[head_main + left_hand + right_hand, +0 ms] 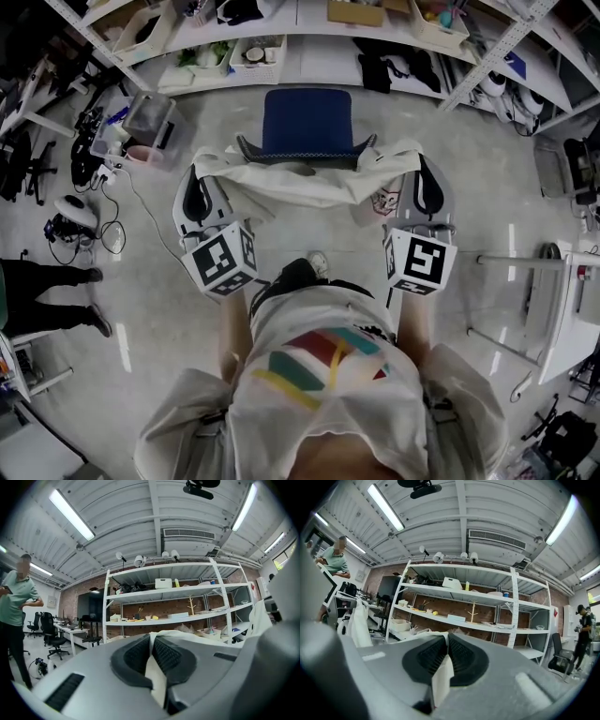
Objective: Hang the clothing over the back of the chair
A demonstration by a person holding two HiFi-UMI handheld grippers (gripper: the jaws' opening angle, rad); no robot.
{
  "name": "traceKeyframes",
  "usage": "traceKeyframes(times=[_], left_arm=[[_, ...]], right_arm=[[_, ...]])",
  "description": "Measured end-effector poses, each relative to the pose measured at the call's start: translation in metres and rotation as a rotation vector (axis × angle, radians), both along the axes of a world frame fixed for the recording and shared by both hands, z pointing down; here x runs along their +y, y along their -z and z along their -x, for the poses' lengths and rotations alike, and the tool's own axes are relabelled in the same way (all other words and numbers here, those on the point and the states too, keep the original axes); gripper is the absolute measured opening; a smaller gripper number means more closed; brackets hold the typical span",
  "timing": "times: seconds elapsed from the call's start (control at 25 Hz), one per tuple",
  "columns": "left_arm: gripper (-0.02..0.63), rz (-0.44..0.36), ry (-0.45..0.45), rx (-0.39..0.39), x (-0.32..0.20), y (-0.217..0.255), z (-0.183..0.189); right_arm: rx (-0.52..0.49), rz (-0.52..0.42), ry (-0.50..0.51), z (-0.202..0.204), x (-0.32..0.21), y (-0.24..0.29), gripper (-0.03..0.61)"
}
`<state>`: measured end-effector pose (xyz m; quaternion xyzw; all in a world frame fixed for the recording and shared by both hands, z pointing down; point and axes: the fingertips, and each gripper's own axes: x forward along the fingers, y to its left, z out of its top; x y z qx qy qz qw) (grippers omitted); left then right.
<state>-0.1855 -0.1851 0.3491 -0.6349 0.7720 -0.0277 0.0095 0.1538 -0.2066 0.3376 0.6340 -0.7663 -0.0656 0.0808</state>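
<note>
Your left gripper (198,199) and right gripper (430,193) each clench one end of the white clothing (309,180), holding it spread between them at the near side of the blue chair (307,120).

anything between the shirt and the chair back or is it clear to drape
Nothing visible stands in the way: the white garment, clamped in the left gripper and right gripper, is stretched right beside the chair back.
</note>
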Motion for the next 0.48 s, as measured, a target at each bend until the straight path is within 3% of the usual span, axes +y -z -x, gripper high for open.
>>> traceKeyframes(times=[0.48], left_arm=[[0.015, -0.027, -0.077, -0.006, -0.031, 0.021, -0.003]], right_arm=[[-0.031, 0.000, -0.080, -0.010, -0.001, 0.007, 0.009]])
